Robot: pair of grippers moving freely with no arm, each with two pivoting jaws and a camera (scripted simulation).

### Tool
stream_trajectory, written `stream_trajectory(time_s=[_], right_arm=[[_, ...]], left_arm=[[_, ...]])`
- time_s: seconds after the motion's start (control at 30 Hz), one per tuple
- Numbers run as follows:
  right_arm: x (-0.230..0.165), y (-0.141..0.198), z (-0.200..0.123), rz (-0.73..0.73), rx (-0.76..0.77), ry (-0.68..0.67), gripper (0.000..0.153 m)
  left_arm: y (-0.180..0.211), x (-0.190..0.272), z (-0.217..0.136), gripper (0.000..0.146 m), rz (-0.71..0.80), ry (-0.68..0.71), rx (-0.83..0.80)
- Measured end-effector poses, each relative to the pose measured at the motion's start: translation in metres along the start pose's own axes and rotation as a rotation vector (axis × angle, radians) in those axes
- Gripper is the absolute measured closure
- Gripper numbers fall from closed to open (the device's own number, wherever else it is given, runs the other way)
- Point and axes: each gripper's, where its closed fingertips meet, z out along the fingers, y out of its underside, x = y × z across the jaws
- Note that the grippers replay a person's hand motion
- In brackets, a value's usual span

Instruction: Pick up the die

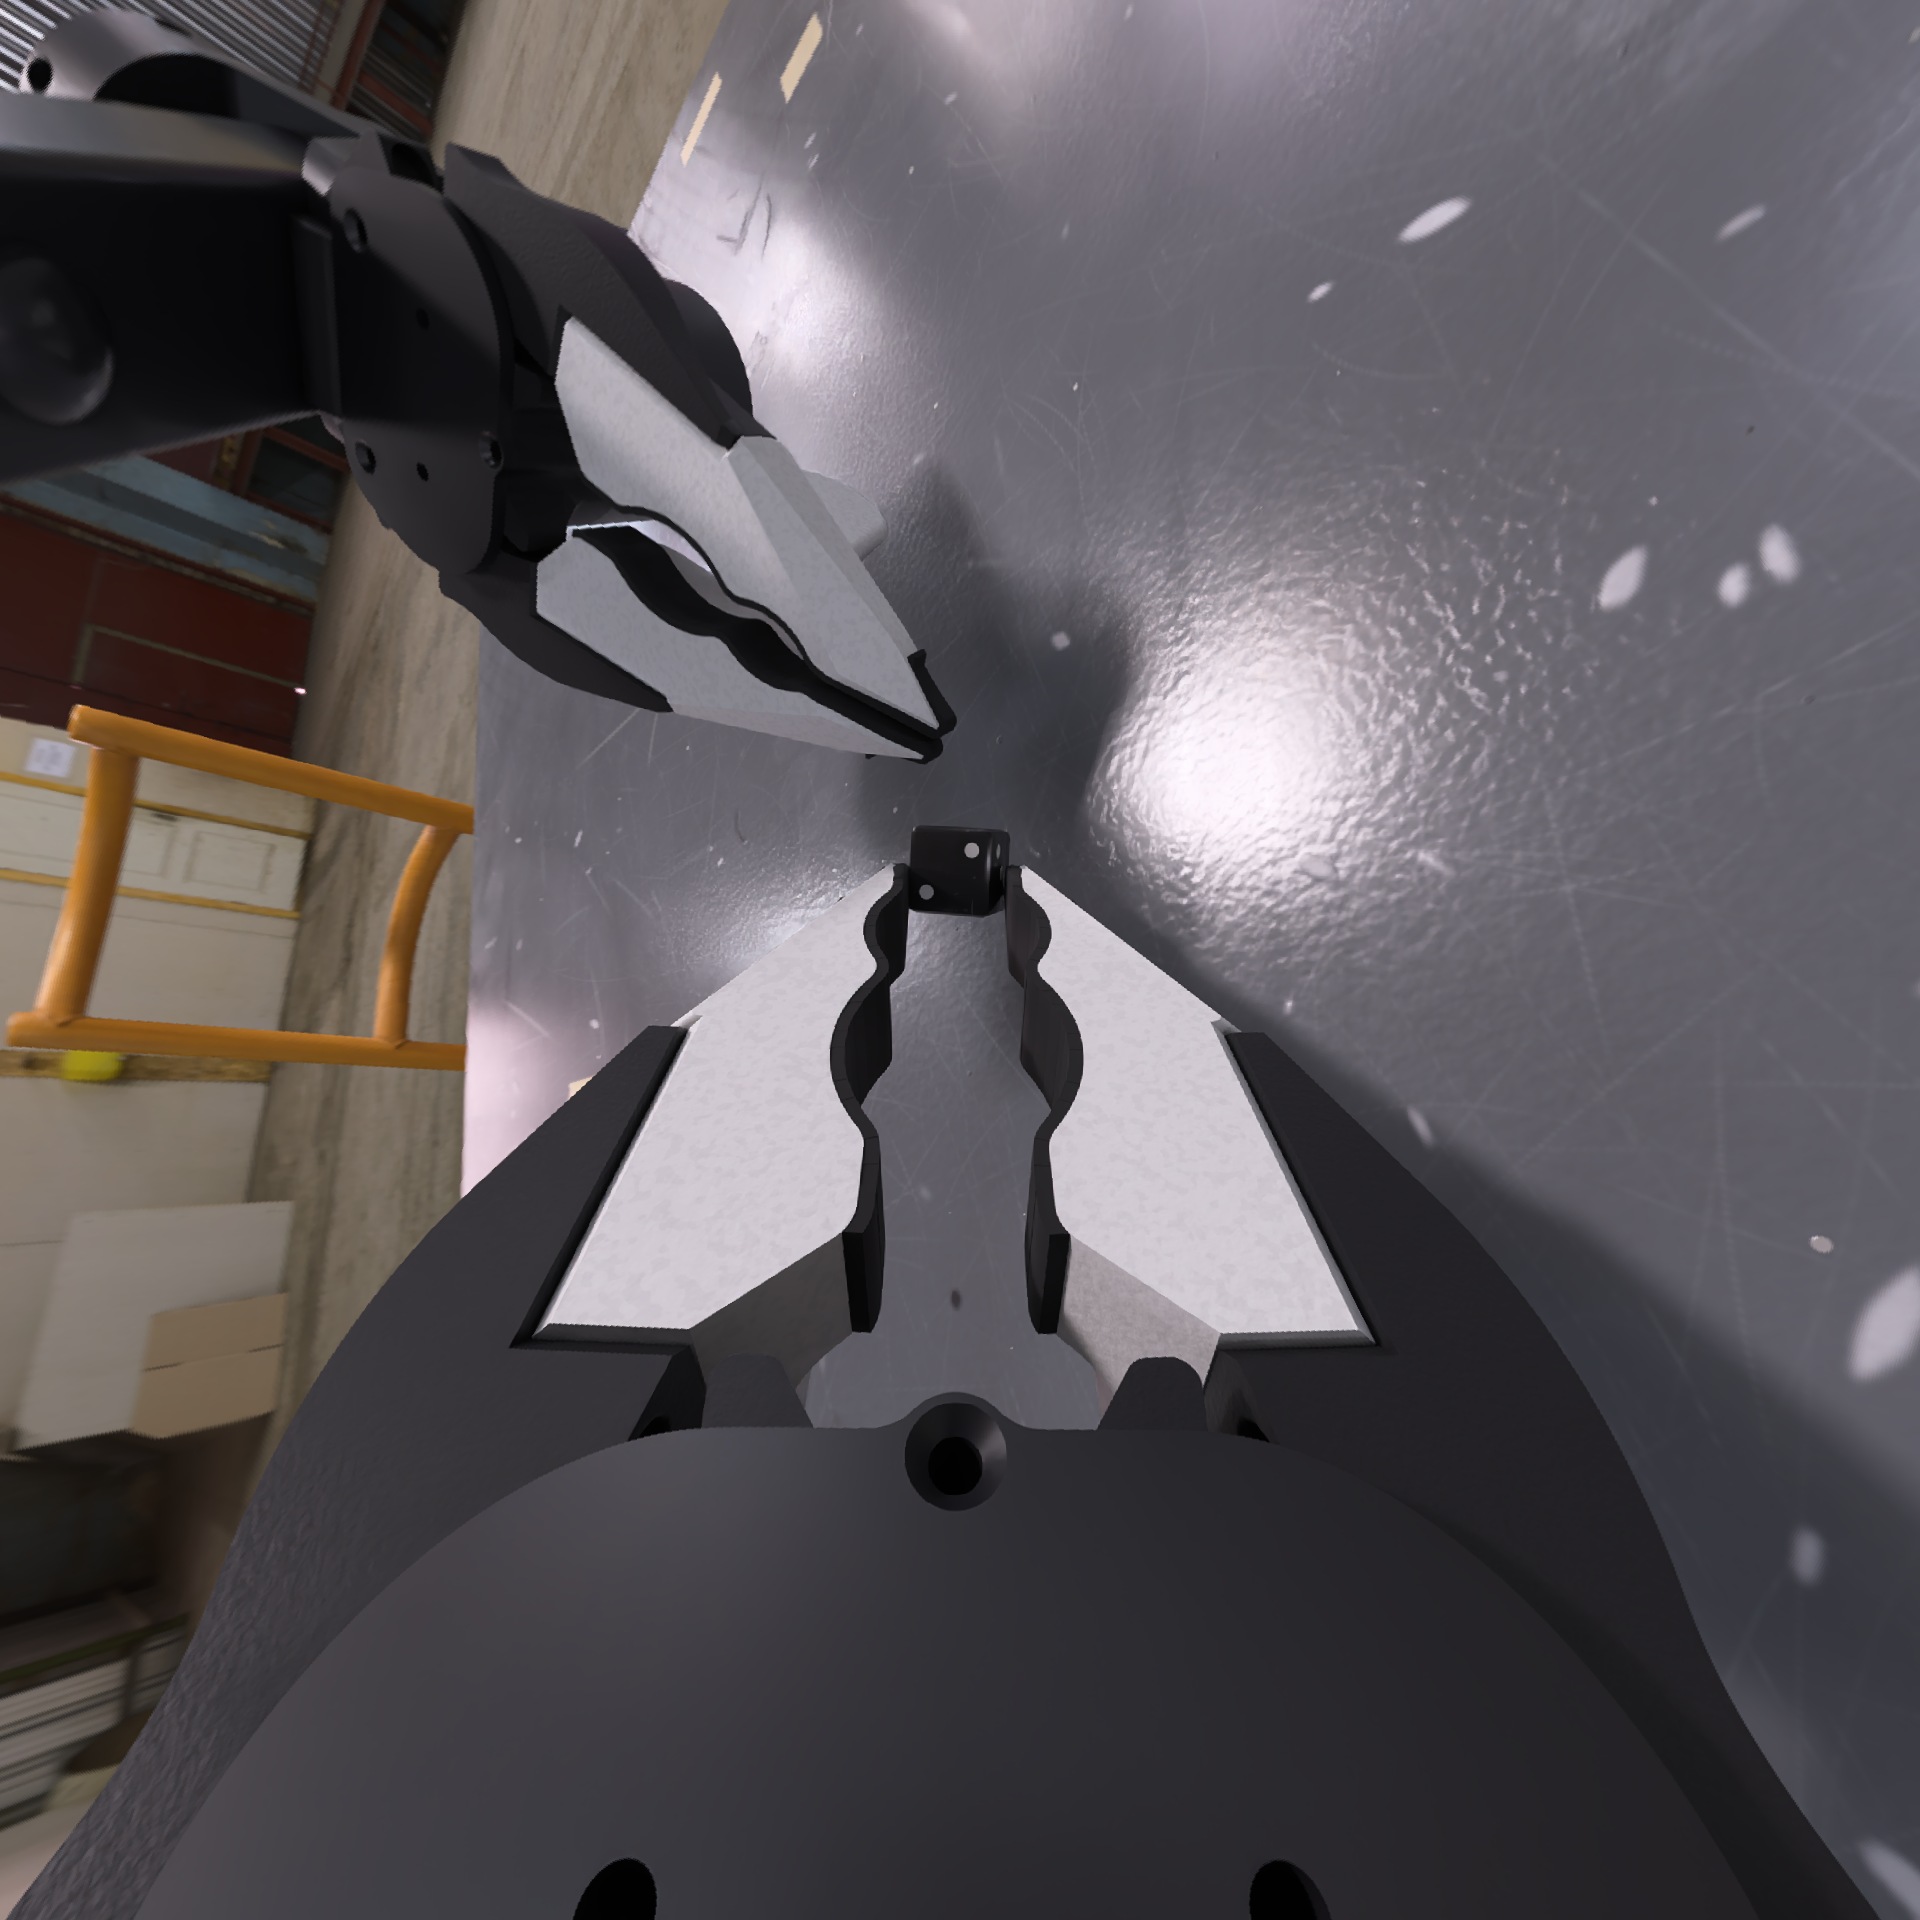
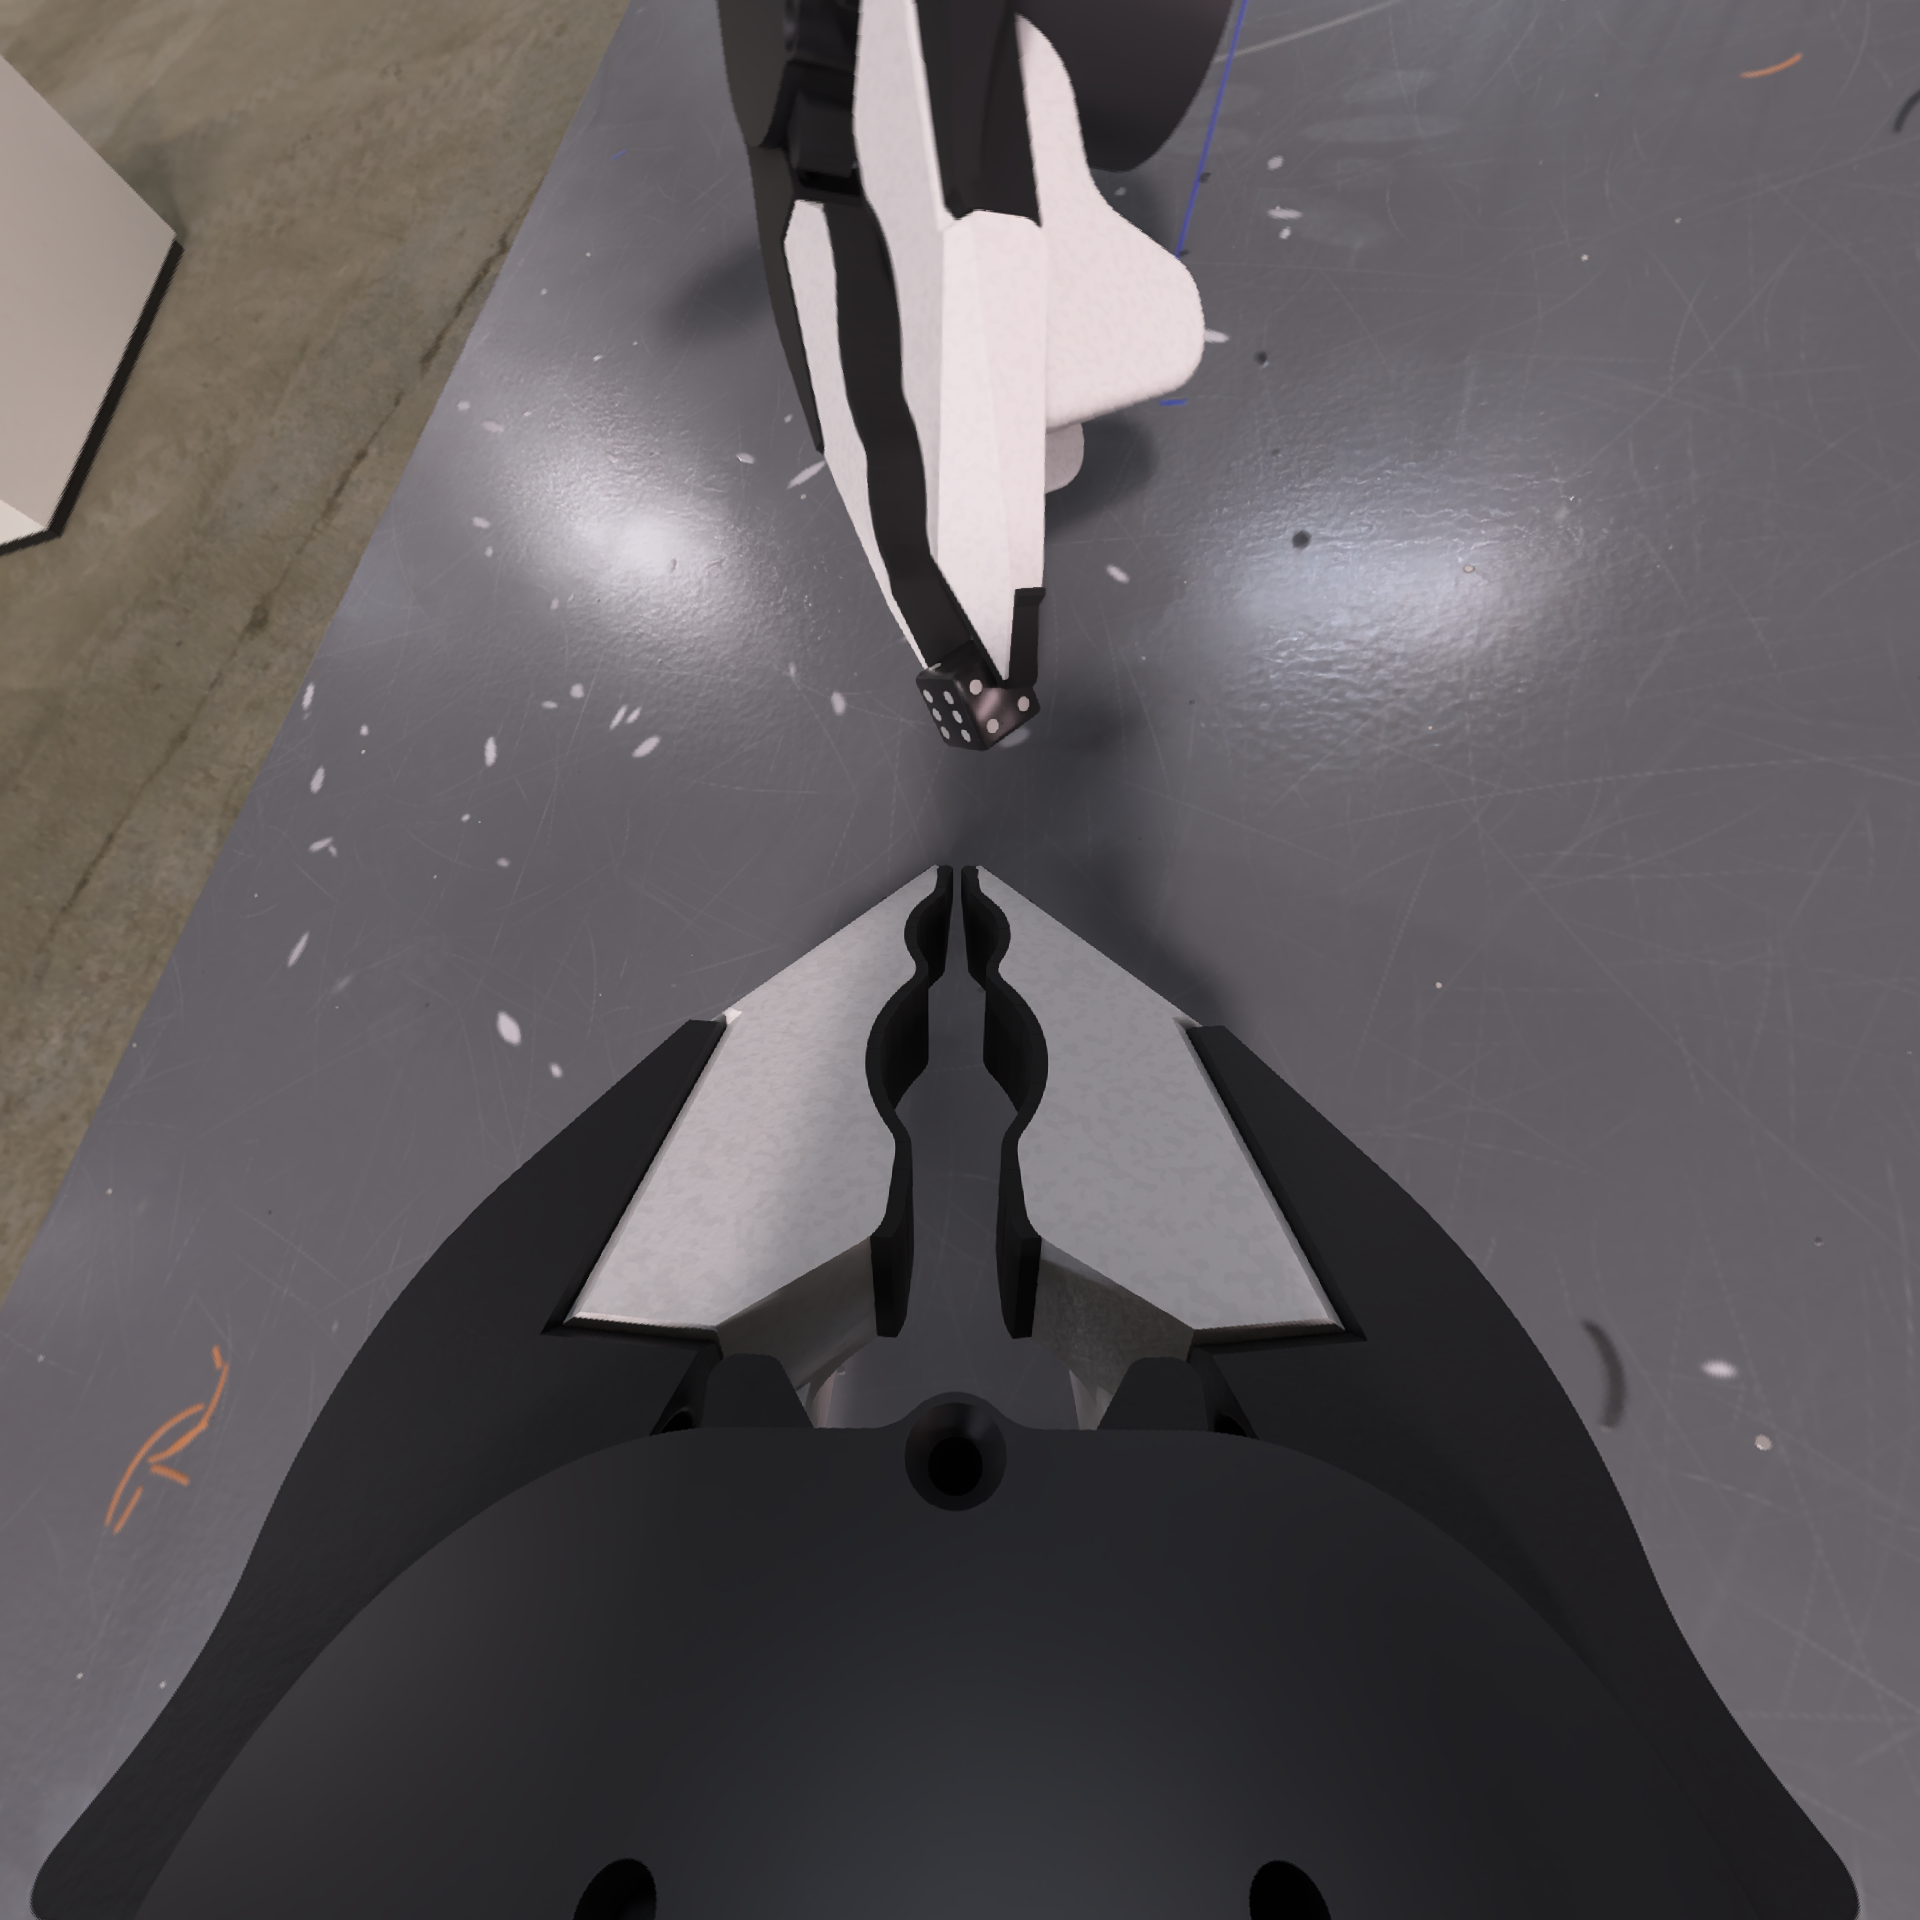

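Note:
The die (image 1: pixel 954 871) is a small black cube with white pips. My left gripper (image 1: pixel 956 883) is shut on it, the two fingertips pressing its sides at the very tip. In the right wrist view the die (image 2: pixel 977 709) hangs at the left gripper's fingertips (image 2: pixel 987 665), just above the grey table, with a faint shadow beneath it. My right gripper (image 2: pixel 957 875) is shut and empty, its tip a short way in front of the die. In the left wrist view the right gripper (image 1: pixel 920 740) points at the die from the upper left.
The grey scratched table (image 1: pixel 1455 935) has its edge at the left in both views, with concrete floor (image 2: pixel 208 312) beyond. An orange railing (image 1: pixel 249 914) and stacked boxes stand off the table. A pale box (image 2: pixel 62 343) stands on the floor.

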Motion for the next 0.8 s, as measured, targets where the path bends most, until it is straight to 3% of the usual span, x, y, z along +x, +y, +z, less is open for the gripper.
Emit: stream_trajectory(time_s=[0.33,0.8], right_arm=[[0.0036,0.0022,0.0019,0.082,-0.031,0.009,0.151],[0.0064,0.0005,0.004,0.16,-0.085,0.03,0.151]], left_arm=[[0.0042,-0.0034,0.0019,0.128,0.181,-0.092,-0.155],[0.0093,-0.0021,-0.0006,0.128,0.267,-0.015,-0.242]])
